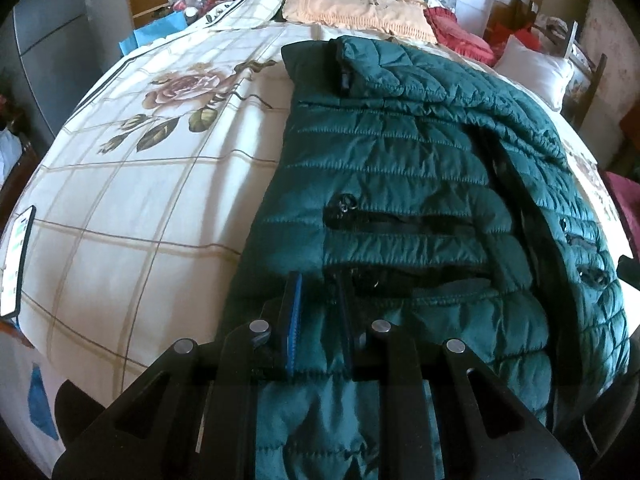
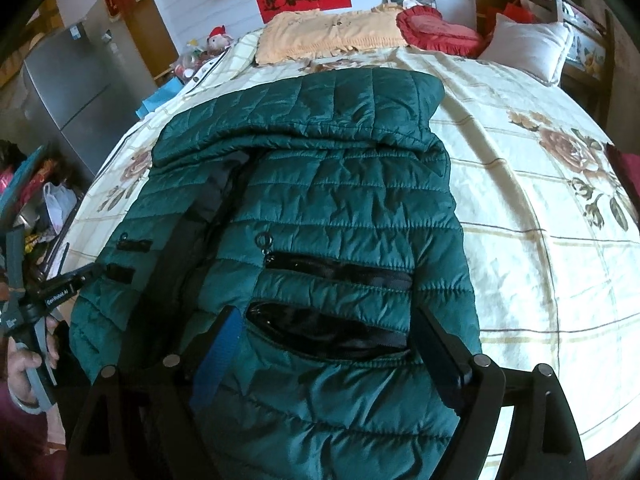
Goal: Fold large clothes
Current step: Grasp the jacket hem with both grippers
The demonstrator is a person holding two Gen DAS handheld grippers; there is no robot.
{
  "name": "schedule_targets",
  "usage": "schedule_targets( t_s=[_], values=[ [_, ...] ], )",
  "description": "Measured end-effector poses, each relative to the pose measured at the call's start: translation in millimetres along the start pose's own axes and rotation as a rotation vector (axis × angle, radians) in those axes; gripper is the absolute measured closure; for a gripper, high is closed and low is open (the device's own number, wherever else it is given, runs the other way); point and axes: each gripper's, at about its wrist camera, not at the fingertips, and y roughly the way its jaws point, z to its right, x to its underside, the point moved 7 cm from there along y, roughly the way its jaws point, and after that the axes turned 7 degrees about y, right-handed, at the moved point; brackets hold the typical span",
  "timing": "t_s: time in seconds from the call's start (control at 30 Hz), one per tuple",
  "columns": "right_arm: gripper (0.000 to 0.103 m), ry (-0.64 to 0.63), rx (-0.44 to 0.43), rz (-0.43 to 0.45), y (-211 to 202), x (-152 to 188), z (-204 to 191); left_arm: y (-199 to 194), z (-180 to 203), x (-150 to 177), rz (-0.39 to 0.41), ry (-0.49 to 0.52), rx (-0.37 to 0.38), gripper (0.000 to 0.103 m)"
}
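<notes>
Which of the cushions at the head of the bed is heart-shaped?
The red ruffled cushion, lying between the flat peach pillow and the plain white pillow.

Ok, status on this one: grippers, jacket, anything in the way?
Left gripper shut on green jacket hem. Right gripper open, fabric between the jaws, not pinched. Jacket on bed; nothing in the way.
</notes>
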Motion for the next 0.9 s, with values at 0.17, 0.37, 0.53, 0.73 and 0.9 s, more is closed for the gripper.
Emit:
schedule_targets(
  t_s=[0.17,0.37,0.53,0.73,0.9],
  values=[
    [0.019,-0.003,-0.005,-0.001,-1,2,-2,2,2,5,-0.008,0.014,-0.011,0.087],
    [0.019,0.001,-0.011,0.001,-1,3,-5,6,6,12,-0.016,0.031,-0.03,0.087],
    [0.019,0.003,-0.013,0.001,-2,3,-5,8,9,15,-0.014,0.054,-0.059,0.085],
    [0.019,-0.006,-0.013,0.001,-3,3,-7,9,8,18,-0.003,0.033,-0.058,0.083],
    [0.019,-0.012,-0.013,-0.004,-3,4,-9,11,6,18,-0.004,0.018,-0.04,0.082]
  ],
)
